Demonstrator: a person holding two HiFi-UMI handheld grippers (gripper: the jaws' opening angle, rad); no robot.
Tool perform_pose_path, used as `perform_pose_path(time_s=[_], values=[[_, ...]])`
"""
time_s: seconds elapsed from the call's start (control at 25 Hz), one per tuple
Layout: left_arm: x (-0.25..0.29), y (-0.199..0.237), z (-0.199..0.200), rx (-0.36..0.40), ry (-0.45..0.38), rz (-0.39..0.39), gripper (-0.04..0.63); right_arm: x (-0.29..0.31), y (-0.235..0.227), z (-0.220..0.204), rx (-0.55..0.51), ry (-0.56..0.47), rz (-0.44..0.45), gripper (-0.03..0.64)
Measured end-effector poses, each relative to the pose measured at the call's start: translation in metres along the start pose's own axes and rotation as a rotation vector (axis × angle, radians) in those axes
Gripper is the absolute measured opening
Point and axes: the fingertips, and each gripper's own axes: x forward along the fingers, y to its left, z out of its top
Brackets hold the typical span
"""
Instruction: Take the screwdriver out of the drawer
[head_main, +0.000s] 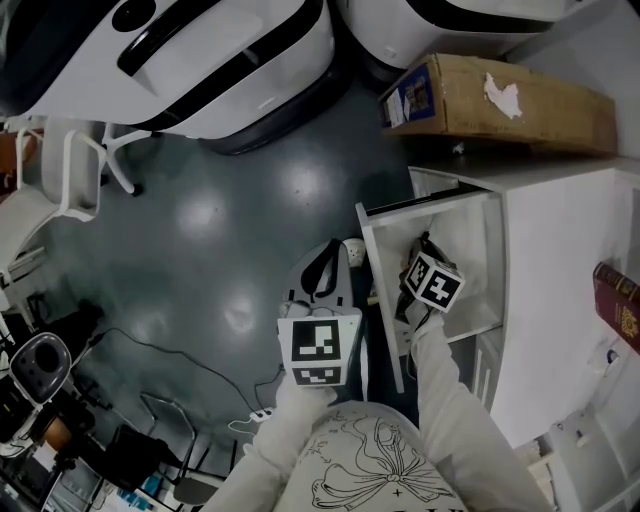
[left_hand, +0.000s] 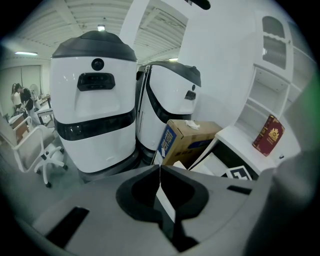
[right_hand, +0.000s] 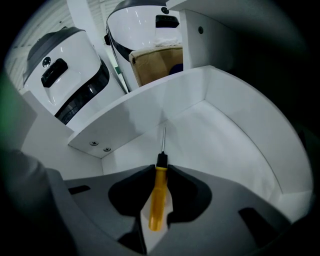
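The white drawer (head_main: 381, 292) stands pulled out from the white cabinet (head_main: 570, 250). My right gripper (head_main: 424, 252) reaches steeply down into it. In the right gripper view a screwdriver (right_hand: 158, 197) with a yellow handle, black collar and thin metal shaft lies on the drawer floor (right_hand: 220, 135), and my right gripper (right_hand: 160, 171) is shut on the handle just below the collar. The shaft points toward the drawer's far corner. My left gripper (head_main: 322, 268) hangs over the dark floor, left of the drawer front. Its jaws (left_hand: 160, 168) are shut with nothing held.
A cardboard box (head_main: 500, 100) sits on the floor beyond the cabinet, beside two large white machines (head_main: 230, 60). A red book (head_main: 620, 305) lies on the cabinet at the right. A white chair (head_main: 70, 170) and cables (head_main: 180, 360) stand to the left on the grey floor.
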Motion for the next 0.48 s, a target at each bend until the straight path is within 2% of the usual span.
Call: perform_pose_path(time_s=[0.32, 0.48], values=[[-0.018, -0.007, 0.013, 0.014, -0.046, -0.003, 0.009, -0.034, -0.007, -0.001, 0.003, -0.045, 0.008, 0.077], [-0.036, -0.017, 0.027, 0.016, -0.091, -0.001, 0.008, -0.062, -0.005, 0.007, -0.056, -0.099, 0.041, 0.075]])
